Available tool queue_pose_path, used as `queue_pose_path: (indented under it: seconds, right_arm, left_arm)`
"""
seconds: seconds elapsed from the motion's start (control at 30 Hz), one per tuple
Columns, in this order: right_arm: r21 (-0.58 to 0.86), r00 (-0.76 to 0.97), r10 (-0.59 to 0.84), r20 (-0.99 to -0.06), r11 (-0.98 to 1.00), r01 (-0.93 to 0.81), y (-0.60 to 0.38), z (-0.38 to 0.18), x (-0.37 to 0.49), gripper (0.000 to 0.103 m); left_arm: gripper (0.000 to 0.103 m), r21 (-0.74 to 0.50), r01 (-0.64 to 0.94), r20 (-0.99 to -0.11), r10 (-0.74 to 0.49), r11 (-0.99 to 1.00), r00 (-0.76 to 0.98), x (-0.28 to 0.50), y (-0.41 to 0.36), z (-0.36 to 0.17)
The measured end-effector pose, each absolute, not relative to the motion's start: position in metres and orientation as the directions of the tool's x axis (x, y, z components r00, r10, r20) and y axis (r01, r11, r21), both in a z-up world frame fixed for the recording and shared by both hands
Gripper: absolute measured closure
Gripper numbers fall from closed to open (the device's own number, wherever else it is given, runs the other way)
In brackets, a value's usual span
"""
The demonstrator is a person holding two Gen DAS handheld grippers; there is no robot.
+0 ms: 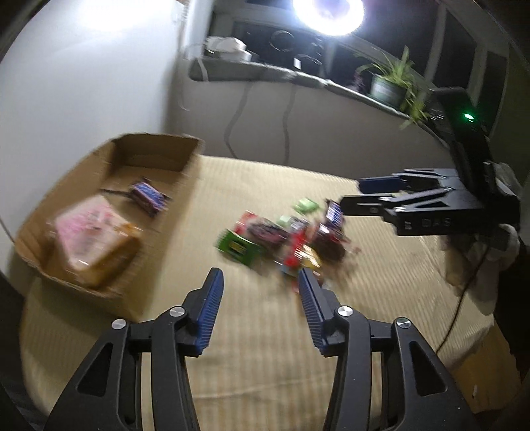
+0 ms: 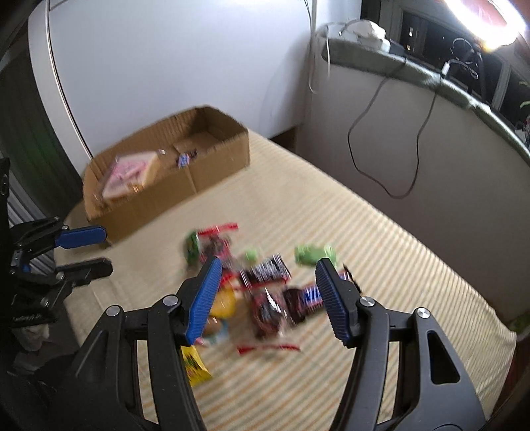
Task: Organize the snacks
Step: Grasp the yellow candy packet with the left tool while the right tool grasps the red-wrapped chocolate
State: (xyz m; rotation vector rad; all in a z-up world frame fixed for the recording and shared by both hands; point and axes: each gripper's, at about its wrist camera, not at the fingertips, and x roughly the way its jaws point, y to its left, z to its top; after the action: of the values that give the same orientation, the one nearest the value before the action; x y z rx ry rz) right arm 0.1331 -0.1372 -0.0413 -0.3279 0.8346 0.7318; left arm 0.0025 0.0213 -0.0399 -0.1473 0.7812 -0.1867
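A heap of small snack packets (image 1: 285, 238) lies on the striped beige cloth, blurred; it also shows in the right wrist view (image 2: 261, 285), with a Snickers bar (image 2: 306, 298) and a green packet (image 2: 313, 254). A cardboard box (image 1: 155, 151) at the left holds a pink package (image 1: 89, 232) and a dark blue packet (image 1: 149, 195); the box also shows in the right wrist view (image 2: 212, 159). My left gripper (image 1: 260, 281) is open and empty, just before the heap. My right gripper (image 2: 268, 268) is open and empty above the heap; it also shows in the left wrist view (image 1: 354, 194).
A grey ledge (image 1: 265, 71) behind the table carries a potted plant (image 1: 391, 83), cables and a bright ring lamp (image 1: 328, 13). A black cable (image 2: 391, 132) hangs down the wall. My left gripper shows at the left edge of the right wrist view (image 2: 96, 248).
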Motion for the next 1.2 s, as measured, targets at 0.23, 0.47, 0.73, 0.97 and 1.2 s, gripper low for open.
queue_pose_path:
  seconds: [0.23,0.47,0.73,0.97,1.2]
  right_arm:
    - [0.058,0.391,0.444,-0.806,0.717,-0.695,-0.156,-0.069,0.134,0.041]
    - [0.09,0.361,0.461,-0.811,0.707,-0.701,-0.159,-0.081,0.136,0.021]
    - [0.101,0.33,0.464,-0.822,0.689,-0.718,-0.15,-0.095,0.142,0.021]
    - [0.092,0.321,0.466,-0.825,0.67,-0.737,-0.145,-0.101,0.139,0.023]
    - [0.089,0.309,0.462,-0.831,0.659,-0.747,-0.141,-0.106,0.139,0.036]
  left_arm:
    - [0.048,-0.184,0.216,-0.73,-0.28,0.959,0.623,0.002,-0.027,-0.058]
    - [0.047,-0.156,0.235,-0.77,-0.268,0.959,0.58,0.01,-0.05,-0.077]
    - [0.047,-0.111,0.229,-0.778,-0.228,0.967,0.586,0.012,-0.062,-0.086]
    - [0.052,-0.086,0.228,-0.778,-0.208,0.97,0.593,0.013,-0.065,-0.086]
    - [0.065,-0.077,0.236,-0.777,-0.206,0.969,0.595,0.01,-0.067,-0.088]
